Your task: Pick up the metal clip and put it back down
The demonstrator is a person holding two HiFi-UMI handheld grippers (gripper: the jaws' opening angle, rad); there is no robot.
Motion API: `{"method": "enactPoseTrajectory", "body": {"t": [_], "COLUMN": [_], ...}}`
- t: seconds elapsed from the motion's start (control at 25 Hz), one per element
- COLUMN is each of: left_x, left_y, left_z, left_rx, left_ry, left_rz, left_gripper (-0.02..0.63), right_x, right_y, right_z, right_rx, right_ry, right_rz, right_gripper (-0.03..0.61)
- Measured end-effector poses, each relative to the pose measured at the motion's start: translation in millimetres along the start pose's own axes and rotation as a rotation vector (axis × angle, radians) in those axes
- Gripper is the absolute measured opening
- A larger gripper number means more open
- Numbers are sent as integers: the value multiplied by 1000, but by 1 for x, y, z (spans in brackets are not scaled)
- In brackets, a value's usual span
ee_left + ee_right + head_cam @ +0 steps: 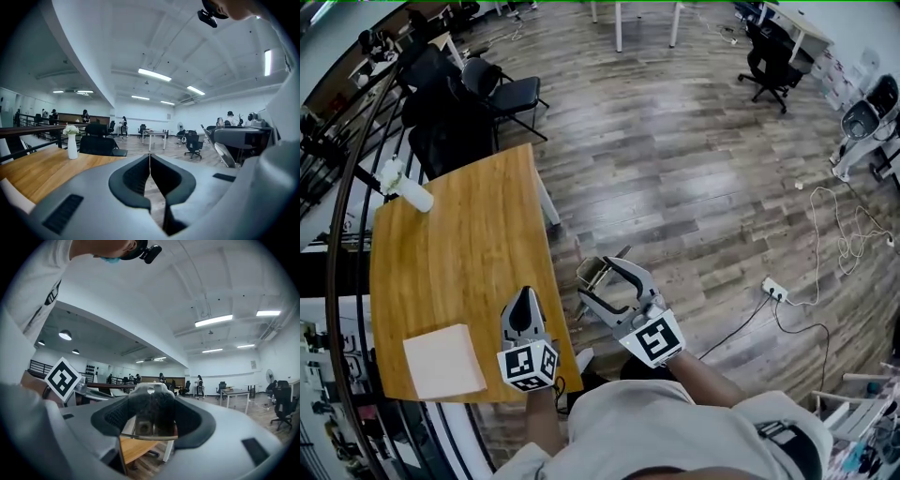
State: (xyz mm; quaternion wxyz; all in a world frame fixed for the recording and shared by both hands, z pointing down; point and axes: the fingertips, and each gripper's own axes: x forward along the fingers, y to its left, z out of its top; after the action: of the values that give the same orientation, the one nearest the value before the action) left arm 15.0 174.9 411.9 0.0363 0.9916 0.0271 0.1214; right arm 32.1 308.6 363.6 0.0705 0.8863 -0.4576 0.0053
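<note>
Right tool (594, 281) pinching metal clip (591, 271) past desk (459, 262) edge; I'd ease left over wood, set down gently. Left tool (523, 295) pressed together.

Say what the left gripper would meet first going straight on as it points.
Nothing close. The left gripper, jaws together, points over the right edge of the light wooden tabletop toward open floor; the black office chair and white flower vase sit left of that line. Depth is unclear.
</note>
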Motion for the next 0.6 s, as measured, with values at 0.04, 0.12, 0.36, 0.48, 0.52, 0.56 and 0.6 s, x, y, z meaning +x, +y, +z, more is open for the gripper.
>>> {"method": "enactPoseTrajectory", "body": {"t": [0.04,0.12,0.36,0.48,0.52,0.56,0.6], "left_x": [4,11,27,39,44,50,57], "left_y": [-6,-19,-22,-10,-6,0,7], "left_z": [-2,-5,-22,-21,-21,-20,-20], "left_rx": [3,-4,-30,-67,-74,-79,-82], "left_ry": [4,14,48,28,23,21,18], "left_rz": [-7,-20,21,62,69,76,83], "left_gripper": [26,26,26,26,26,26,26], "right_x": [-5,-11,1,20,28,37,48], "right_y": [-5,-17,-32,-45,-50,-55,-60], "right_z": [-2,-7,-17,-21,-21,-21,-20], "right_rx": [7,22,23,3,-7,-16,-24], "right_ry": [-4,-7,24,29,27,24,18], "right_rz": [-6,-15,32,59,64,68,73], "right_gripper": [301,301,301,301,301,301,301]}}
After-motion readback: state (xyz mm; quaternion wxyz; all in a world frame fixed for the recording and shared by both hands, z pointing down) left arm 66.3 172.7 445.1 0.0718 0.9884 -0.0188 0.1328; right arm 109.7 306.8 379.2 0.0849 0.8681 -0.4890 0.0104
